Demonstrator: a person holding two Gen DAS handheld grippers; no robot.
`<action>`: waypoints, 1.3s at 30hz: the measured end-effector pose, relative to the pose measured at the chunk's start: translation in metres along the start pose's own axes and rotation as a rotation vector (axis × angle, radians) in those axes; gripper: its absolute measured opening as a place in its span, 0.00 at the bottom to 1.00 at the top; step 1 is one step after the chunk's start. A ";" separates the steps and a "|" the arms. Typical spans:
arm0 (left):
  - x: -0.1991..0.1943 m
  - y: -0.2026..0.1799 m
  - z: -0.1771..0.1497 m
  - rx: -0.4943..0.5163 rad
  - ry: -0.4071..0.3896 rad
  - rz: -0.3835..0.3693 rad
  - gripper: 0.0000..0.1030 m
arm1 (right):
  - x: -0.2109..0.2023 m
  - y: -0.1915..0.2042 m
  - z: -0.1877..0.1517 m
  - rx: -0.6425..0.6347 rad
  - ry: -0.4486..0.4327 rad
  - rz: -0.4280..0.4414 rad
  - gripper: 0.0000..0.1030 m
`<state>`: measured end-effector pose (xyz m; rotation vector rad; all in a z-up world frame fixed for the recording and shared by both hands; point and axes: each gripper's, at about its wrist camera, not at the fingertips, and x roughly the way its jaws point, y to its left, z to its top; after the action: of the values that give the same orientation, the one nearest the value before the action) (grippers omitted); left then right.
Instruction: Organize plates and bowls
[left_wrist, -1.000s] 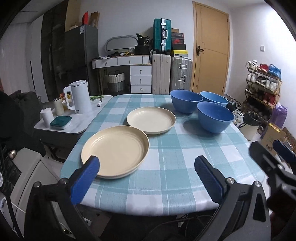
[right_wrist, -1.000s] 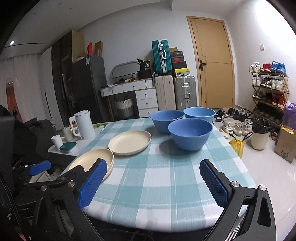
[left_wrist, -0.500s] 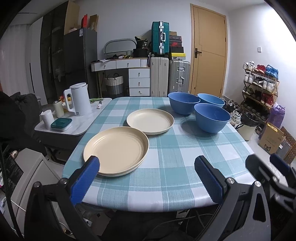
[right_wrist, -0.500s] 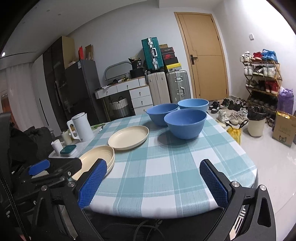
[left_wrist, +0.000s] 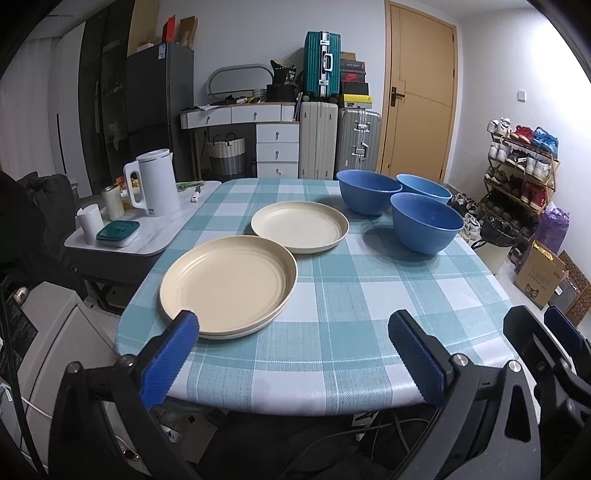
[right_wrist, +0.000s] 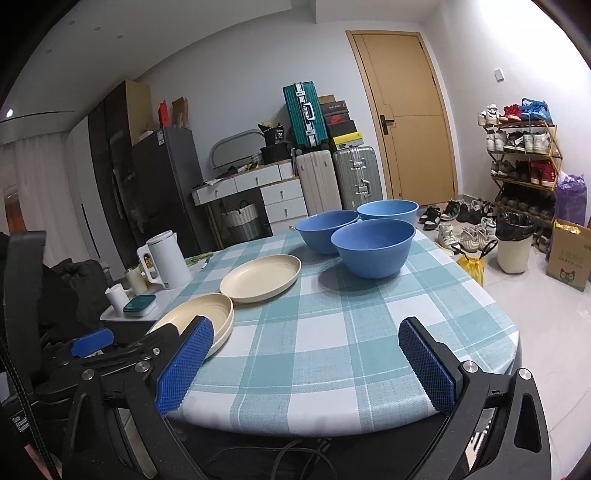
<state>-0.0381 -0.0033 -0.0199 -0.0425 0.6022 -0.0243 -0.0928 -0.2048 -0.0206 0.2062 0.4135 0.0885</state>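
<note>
two cream plates on the checked tablecloth (left_wrist: 332, 295): near plate (left_wrist: 228, 283) close to the front left edge, looking like a stack of two by its doubled rim; far plate (left_wrist: 300, 226) just behind it, apart. three blue bowls behind and to the right: front bowl (left_wrist: 426, 227), left bowl (left_wrist: 369, 191), back bowl (left_wrist: 423, 187), bunched close together, whether touching cannot be told.

left gripper (left_wrist: 295, 350) hanging over the front edge of the table, fingers spread wide, empty; left blue pad overlapping the near plate's front rim in view, contact not clear. right gripper (right_wrist: 306, 363) likewise spread wide and empty, low at the front edge, front bowl (right_wrist: 373, 246) well ahead between its fingers.

only in the right view: trash bin (right_wrist: 514, 242), shoes on the floor, yellow bag. only clear in the left view: the near plate's full face. white kettle (left_wrist: 151, 182) on a side table at left. writing on boxes and labels too small to read.
</note>
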 end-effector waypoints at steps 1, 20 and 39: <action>0.001 0.001 0.000 0.000 0.005 -0.003 1.00 | 0.001 0.001 -0.001 -0.001 0.002 0.004 0.99; 0.026 -0.003 -0.008 0.025 0.093 -0.012 1.00 | 0.021 -0.009 -0.014 0.064 0.066 0.042 0.99; 0.054 -0.007 -0.011 0.035 0.167 -0.021 1.00 | 0.051 -0.021 -0.025 0.127 0.156 0.054 0.99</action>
<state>-0.0004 -0.0126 -0.0592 -0.0126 0.7679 -0.0593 -0.0550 -0.2144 -0.0674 0.3372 0.5695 0.1325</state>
